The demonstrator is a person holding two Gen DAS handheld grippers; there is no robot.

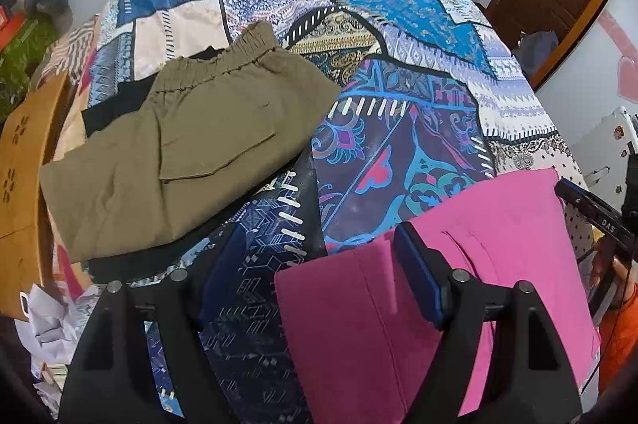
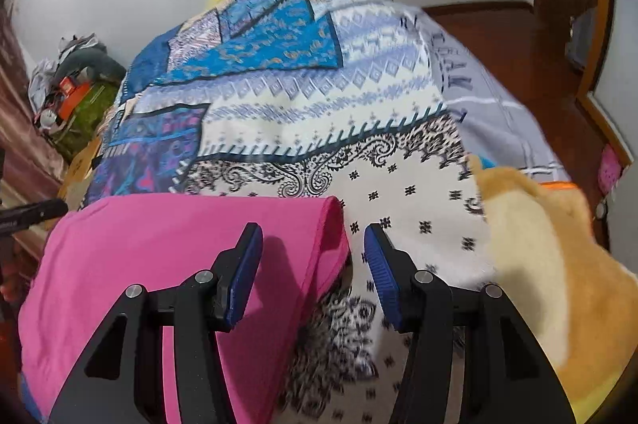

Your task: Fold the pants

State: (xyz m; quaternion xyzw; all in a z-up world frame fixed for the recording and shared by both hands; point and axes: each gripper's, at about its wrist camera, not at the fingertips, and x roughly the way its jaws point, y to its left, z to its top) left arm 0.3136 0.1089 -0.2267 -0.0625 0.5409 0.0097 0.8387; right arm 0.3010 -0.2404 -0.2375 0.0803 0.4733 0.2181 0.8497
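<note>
left hand-held gripper (image 1: 319, 248): released, over pink pants (image 1: 458, 264) edge | right hand-held gripper (image 2: 313, 244): released, straddling pants corner | olive pants (image 1: 179, 153) folded on bed (image 1: 398, 105)

Pants (image 1: 458, 264) lie flat on bedspread (image 1: 359, 25) right under me; my left gripper (image 1: 319, 264) hangs over their left edge, my right gripper (image 2: 315, 256) straddles their right edge. Folded shorts (image 1: 179, 153) on bedspread, far left of pants, well apart. Plush toy (image 2: 558, 264) right of my right gripper, near bed edge
</note>
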